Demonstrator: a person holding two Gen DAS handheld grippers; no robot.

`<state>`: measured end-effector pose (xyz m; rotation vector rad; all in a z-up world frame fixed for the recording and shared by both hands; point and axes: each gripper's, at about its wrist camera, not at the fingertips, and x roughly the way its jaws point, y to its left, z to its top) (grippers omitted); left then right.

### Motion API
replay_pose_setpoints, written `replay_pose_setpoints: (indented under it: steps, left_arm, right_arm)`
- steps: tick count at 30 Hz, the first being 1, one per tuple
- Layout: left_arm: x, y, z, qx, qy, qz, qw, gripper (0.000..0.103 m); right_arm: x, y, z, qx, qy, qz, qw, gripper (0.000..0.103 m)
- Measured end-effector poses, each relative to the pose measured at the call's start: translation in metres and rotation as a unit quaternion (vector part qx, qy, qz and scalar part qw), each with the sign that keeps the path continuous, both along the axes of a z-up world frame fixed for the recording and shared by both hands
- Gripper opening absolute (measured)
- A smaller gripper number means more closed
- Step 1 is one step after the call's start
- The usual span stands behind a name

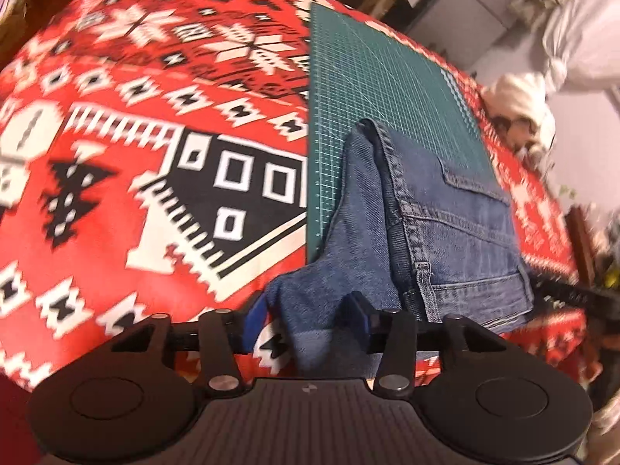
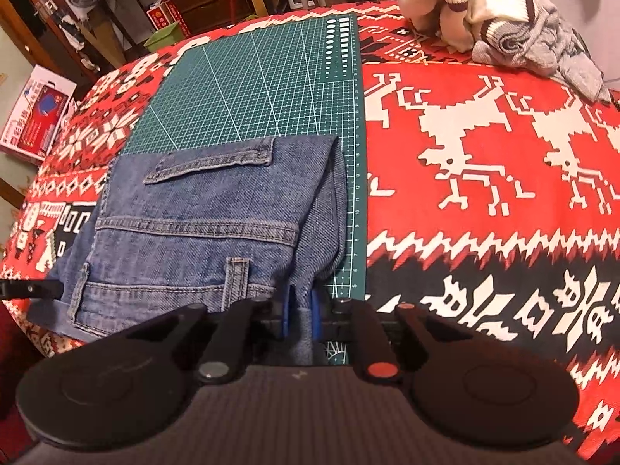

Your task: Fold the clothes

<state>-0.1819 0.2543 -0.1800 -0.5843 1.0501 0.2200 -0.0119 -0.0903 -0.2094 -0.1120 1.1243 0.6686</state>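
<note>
A pair of blue jeans (image 1: 445, 224) lies folded, back pocket up, on a green cutting mat (image 1: 368, 77). My left gripper (image 1: 308, 310) is shut on a bunched near corner of the denim, its blue pads (image 1: 255, 310) pressing a thick fold. In the right wrist view the jeans (image 2: 193, 240) cover the near half of the mat (image 2: 252, 89). My right gripper (image 2: 299, 310) is shut on the folded right edge of the denim at the near end. Each gripper's black body shows at the edge of the other's view.
A red, white and black patterned blanket (image 2: 484, 232) covers the surface under the mat. A heap of white and grey clothes (image 2: 484, 11) sits at the far right corner. A cardboard box (image 2: 35, 112) and furniture stand beyond the far left edge.
</note>
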Motion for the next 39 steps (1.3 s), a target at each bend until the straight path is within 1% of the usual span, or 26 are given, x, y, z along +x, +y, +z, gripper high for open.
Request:
replay_pose_setpoints:
  steps: [2,3,4,5,7,8,10,13,16,18,21,24,28,30,32,35,37,39]
  left_arm:
    - [0.005,-0.005,0.002,0.024,0.006,-0.006,0.9997,0.034]
    - [0.006,-0.005,0.003,0.021,0.007,-0.002,0.9998,0.025]
    - [0.006,-0.006,0.004,0.016,0.005,0.004,0.9999,0.02]
    - [0.005,-0.009,0.006,0.021,0.003,0.007,0.9998,0.019]
    - [0.004,-0.019,0.01,0.043,-0.004,0.005,0.999,0.016]
    - [0.003,-0.023,0.011,0.052,-0.007,0.006,0.9986,0.015]
    - [0.001,-0.025,0.011,0.055,-0.007,0.015,0.9984,0.015]
    - [0.001,-0.02,0.01,0.035,-0.001,0.037,0.9987,0.014]
    - [0.005,-0.014,0.011,0.012,0.007,0.049,0.9987,0.013]
    - [0.009,-0.011,0.014,-0.001,0.013,0.054,0.9984,0.012]
    - [0.018,-0.009,0.026,-0.006,0.033,0.059,0.9977,0.011]
    - [0.034,-0.007,0.044,-0.02,0.066,0.064,0.9955,0.011]
    - [0.053,-0.001,0.067,-0.041,0.11,0.075,0.9903,0.011]
    - [0.061,0.002,0.082,-0.046,0.12,0.084,0.9881,0.011]
    - [0.064,0.006,0.099,-0.046,0.125,0.098,0.9863,0.011]
    - [0.064,0.013,0.122,-0.047,0.129,0.127,0.9823,0.01]
    - [0.06,0.02,0.137,-0.053,0.127,0.144,0.9799,0.01]
    - [0.054,0.029,0.15,-0.049,0.116,0.155,0.9799,0.01]
  right_arm:
    - [-0.003,0.003,0.0,-0.008,-0.012,0.006,1.0,0.012]
    - [-0.004,0.005,0.0,-0.011,-0.017,0.008,1.0,0.012]
    - [-0.005,0.005,0.0,-0.011,-0.02,0.006,1.0,0.012]
    - [-0.006,0.006,0.0,-0.01,-0.021,0.001,1.0,0.014]
    - [-0.007,0.006,0.0,-0.008,-0.022,-0.007,1.0,0.015]
    - [-0.007,0.007,0.0,-0.009,-0.025,-0.008,1.0,0.015]
    - [-0.01,0.007,-0.001,-0.014,-0.033,-0.005,0.999,0.012]
    - [-0.013,0.006,-0.002,-0.012,-0.038,-0.003,0.999,0.008]
    - [-0.011,0.001,-0.001,0.004,-0.03,-0.018,0.999,0.007]
    - [-0.009,0.0,0.001,0.01,-0.022,-0.025,0.999,0.006]
    - [-0.001,0.006,0.012,0.002,-0.002,-0.019,1.0,0.006]
    - [0.016,0.019,0.031,-0.028,0.038,-0.01,0.999,0.006]
    - [0.044,0.04,0.055,-0.068,0.089,-0.001,0.994,0.006]
    - [0.056,0.052,0.07,-0.087,0.097,0.007,0.991,0.006]
    - [0.063,0.066,0.088,-0.1,0.096,0.023,0.99,0.006]
    - [0.071,0.091,0.116,-0.105,0.091,0.053,0.989,0.006]
    - [0.074,0.115,0.135,-0.103,0.074,0.08,0.989,0.006]
    - [0.074,0.14,0.151,-0.101,0.053,0.112,0.987,0.006]
